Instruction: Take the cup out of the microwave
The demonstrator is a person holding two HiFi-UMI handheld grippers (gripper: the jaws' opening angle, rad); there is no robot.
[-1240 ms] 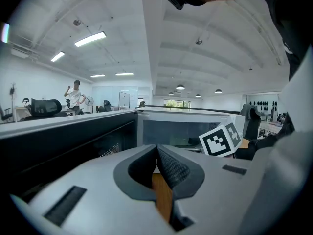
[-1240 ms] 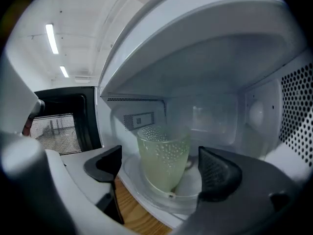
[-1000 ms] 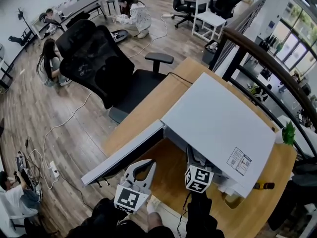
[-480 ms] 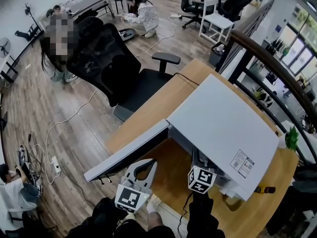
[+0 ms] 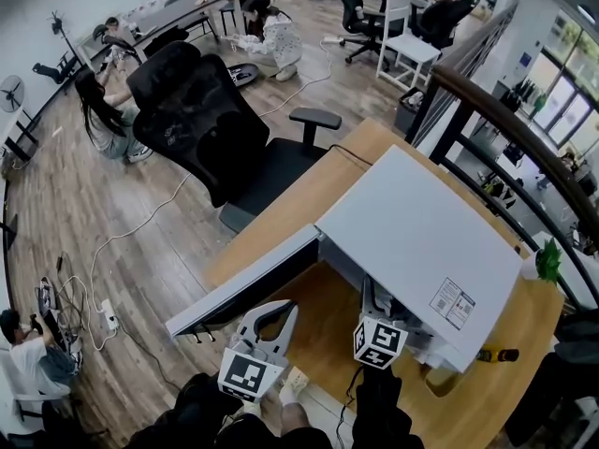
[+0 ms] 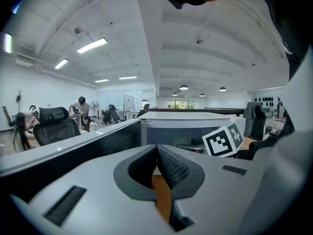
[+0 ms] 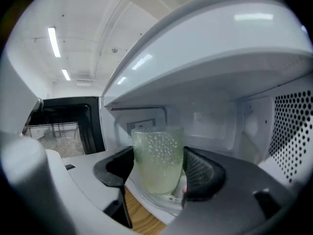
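A pale green, dimpled glass cup (image 7: pixel 157 158) stands upright inside the white microwave (image 5: pixel 421 241) on its glass turntable (image 7: pixel 146 200). My right gripper (image 7: pixel 159 169) reaches into the cavity, and both its dark pads rest against the cup's sides, so it is shut on the cup. In the head view the right gripper (image 5: pixel 374 307) disappears under the microwave's top and the cup is hidden. The microwave door (image 5: pixel 248 283) hangs wide open to the left. My left gripper (image 5: pixel 279 311) is held in front of the door, above the table, with its jaws shut on nothing (image 6: pixel 157 150).
The microwave stands on a wooden table (image 5: pixel 318 340). A black office chair (image 5: pixel 201 120) stands beyond the table's far edge. A dark railing (image 5: pixel 505 110) runs behind the microwave. A small bottle (image 5: pixel 496 352) and a green plant (image 5: pixel 545 251) sit at the right.
Both grippers stay in place, the right one still inside the microwave. Only the head view has shifted slightly, and people in the background have moved.
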